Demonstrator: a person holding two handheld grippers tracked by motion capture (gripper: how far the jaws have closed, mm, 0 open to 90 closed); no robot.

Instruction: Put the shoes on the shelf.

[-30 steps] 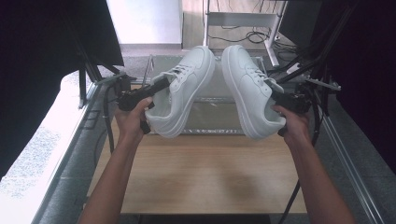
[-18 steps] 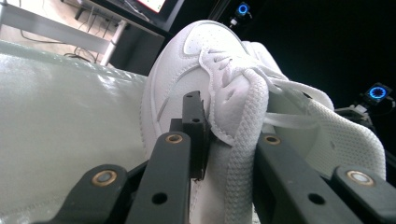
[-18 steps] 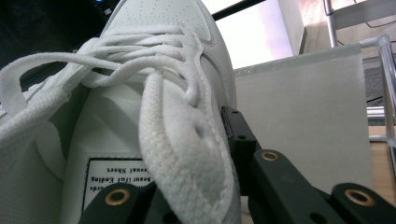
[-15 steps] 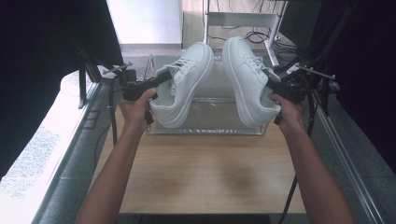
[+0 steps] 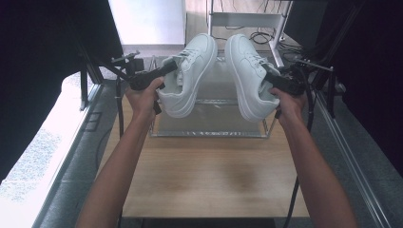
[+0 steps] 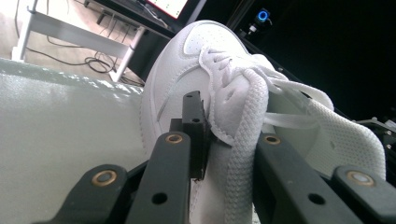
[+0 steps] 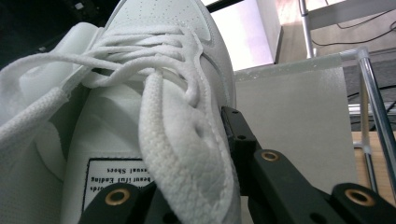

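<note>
Two white lace-up sneakers hang in the air above a clear plastic box [image 5: 209,124]. My left gripper [image 5: 167,71] is shut on the side wall of the left sneaker [image 5: 190,71], toe pointing away; in the left gripper view its jaws pinch the sneaker's collar [image 6: 233,154] beside the laces. On the other side, my right gripper [image 5: 272,81] is shut on the opening edge of the right sneaker [image 5: 246,71]. The right gripper view has the jaws clamped over that sneaker's padded edge [image 7: 187,158], with a printed label [image 7: 116,179] inside.
The clear box stands at the far end of a wooden table [image 5: 209,175]. Black frame rails and cables run along both sides, and a white metal shelf [image 5: 247,19] stands beyond the box. The near half of the table is bare wood.
Both hands have carried the sneakers away from me and a little higher, over the box. The grips on both sneakers are unchanged.
</note>
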